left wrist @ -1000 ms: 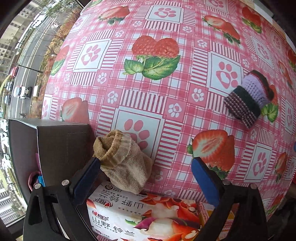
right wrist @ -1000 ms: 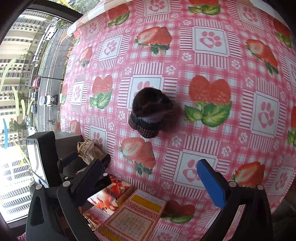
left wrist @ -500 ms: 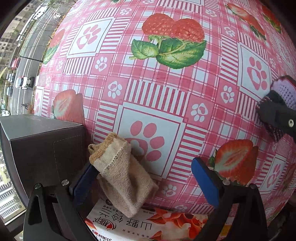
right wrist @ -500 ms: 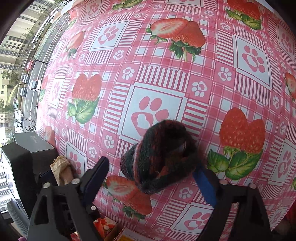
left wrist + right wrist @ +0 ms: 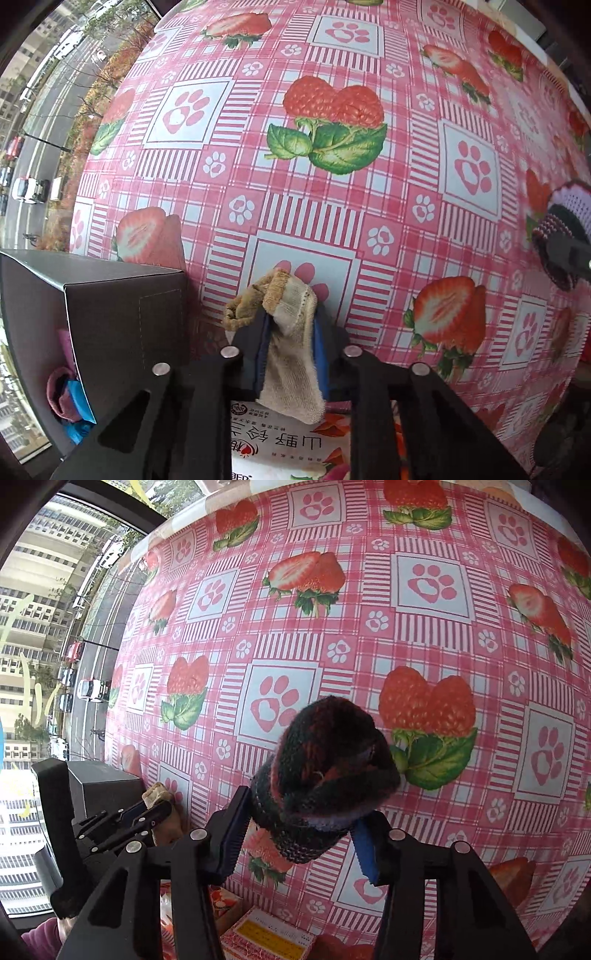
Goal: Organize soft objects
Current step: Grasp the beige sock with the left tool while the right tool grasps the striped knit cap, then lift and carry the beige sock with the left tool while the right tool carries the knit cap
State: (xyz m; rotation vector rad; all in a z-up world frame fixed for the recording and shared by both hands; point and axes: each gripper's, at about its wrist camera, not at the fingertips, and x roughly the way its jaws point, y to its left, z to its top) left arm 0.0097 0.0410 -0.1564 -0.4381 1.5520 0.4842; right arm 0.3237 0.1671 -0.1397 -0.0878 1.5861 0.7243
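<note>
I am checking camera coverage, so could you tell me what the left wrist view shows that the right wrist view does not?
Only the left wrist view shows pink and blue items inside the dark box. Only the right wrist view shows the yellow-labelled carton. Both show the left gripper shut on the beige sock and the right gripper shut on the dark knitted sock.

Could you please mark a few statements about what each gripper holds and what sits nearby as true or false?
1. The left gripper is shut on the beige sock. True.
2. The right gripper is open and empty. False: it clamps the dark knit roll.
3. The black box is to the left of the beige sock. True.
4. The tablecloth is plain blue. False: pink check with strawberries and paw prints.
</note>
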